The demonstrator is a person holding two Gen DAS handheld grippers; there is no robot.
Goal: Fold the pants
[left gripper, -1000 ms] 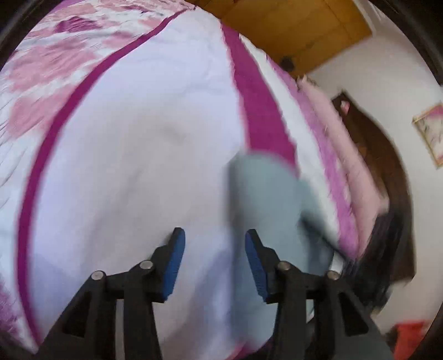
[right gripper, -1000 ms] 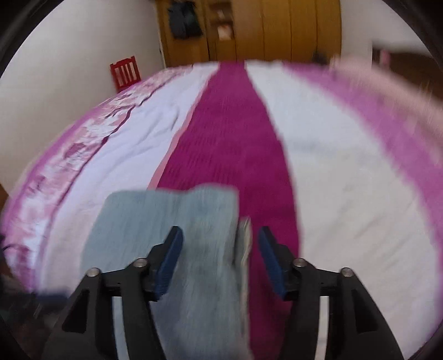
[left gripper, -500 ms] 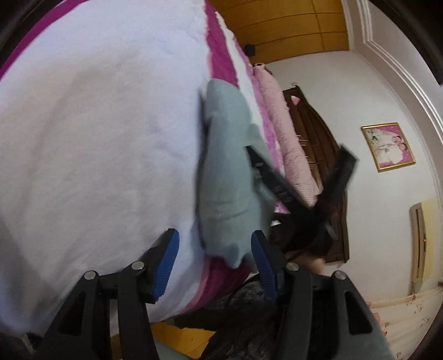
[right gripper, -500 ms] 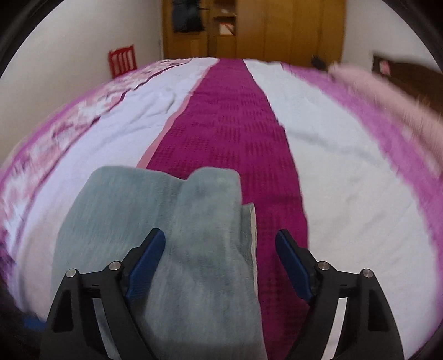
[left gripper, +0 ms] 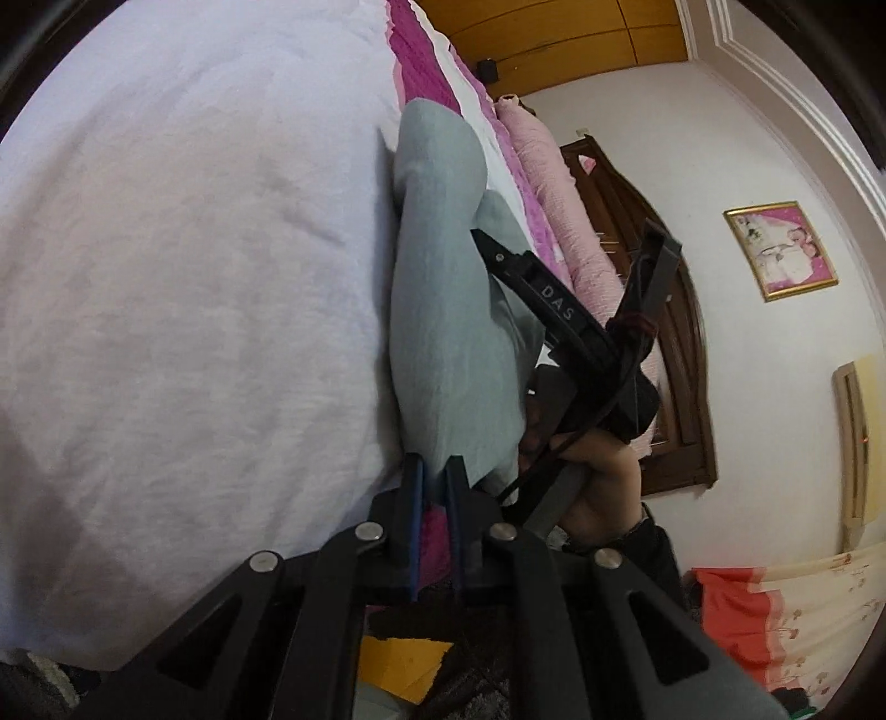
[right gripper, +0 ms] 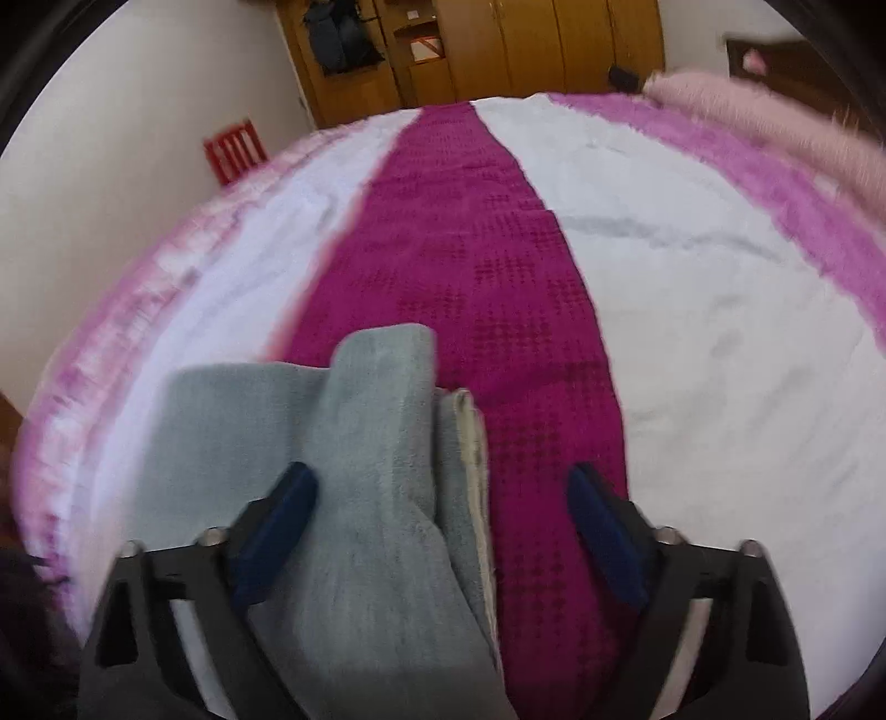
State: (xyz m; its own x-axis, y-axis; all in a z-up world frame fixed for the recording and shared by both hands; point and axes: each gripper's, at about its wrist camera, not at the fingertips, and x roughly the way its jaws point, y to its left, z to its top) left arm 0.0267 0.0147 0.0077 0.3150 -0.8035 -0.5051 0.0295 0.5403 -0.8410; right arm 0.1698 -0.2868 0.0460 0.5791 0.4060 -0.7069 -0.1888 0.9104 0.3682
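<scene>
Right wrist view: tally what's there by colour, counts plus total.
Grey-blue: 1, pants
Magenta and white: 1, bedspread
Pink: 1, blanket
Red: 1, chair
Brown: 1, wardrobe
Dark: 1, bag
Total: 6

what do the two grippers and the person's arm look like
Both grippers, left gripper and right gripper, are black linkage frames with silver pivot pins and blue finger pads. The right one carries white "DAS" lettering and a black cable. The person's sleeve is dark.
</scene>
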